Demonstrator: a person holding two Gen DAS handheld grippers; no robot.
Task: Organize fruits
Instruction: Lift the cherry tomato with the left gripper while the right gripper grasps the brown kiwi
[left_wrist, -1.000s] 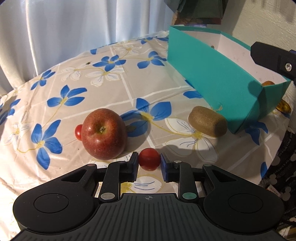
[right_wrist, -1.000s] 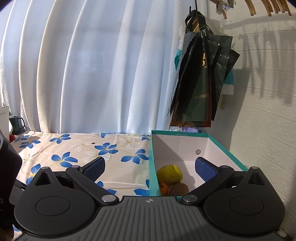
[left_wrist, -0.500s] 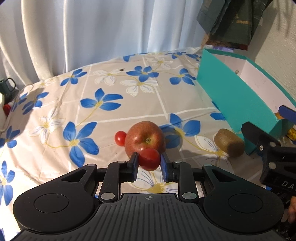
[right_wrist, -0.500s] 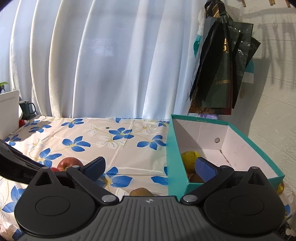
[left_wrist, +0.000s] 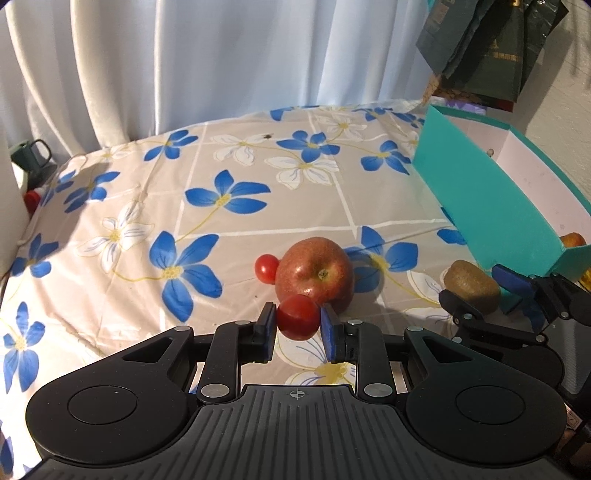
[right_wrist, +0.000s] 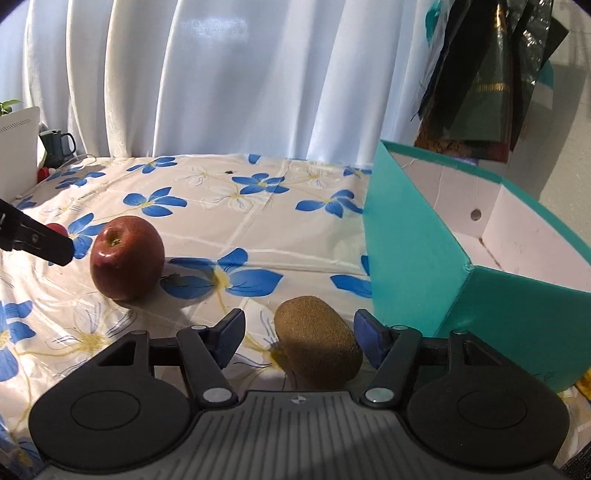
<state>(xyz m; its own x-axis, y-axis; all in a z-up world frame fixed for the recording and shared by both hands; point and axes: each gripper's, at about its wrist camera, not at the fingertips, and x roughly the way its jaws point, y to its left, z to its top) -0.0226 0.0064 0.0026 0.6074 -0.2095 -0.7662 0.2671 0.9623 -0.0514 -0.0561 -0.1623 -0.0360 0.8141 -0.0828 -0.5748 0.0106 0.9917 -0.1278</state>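
A: Kiwi (right_wrist: 317, 341) first: it lies on the flowered tablecloth (right_wrist: 229, 206) between the fingers of our right gripper (right_wrist: 299, 339), just beside the teal box (right_wrist: 413, 258). Its near end is cut off behind the gripper body.

B: We see the jaws have just been closing around it. The right pad looks almost touching and the left one stands clear, so we are not gripping it.

A: Its long axis runs from near right to far left, lying flat.

B: Our left gripper (left_wrist: 298, 325) is clamped on a cherry tomato (left_wrist: 298, 317), which hides the apple's lower edge.

A: The apple (left_wrist: 314, 271) sits behind it, stem dimple toward us, with a second cherry tomato (left_wrist: 266, 268) touching its left side.

B: Inside the box we glimpse only part of an orange-red fruit (left_wrist: 572, 240); the wall hides everything else.

A: Farthest off, a dark mug (right_wrist: 55, 146) stands before the white curtain (right_wrist: 221, 74).
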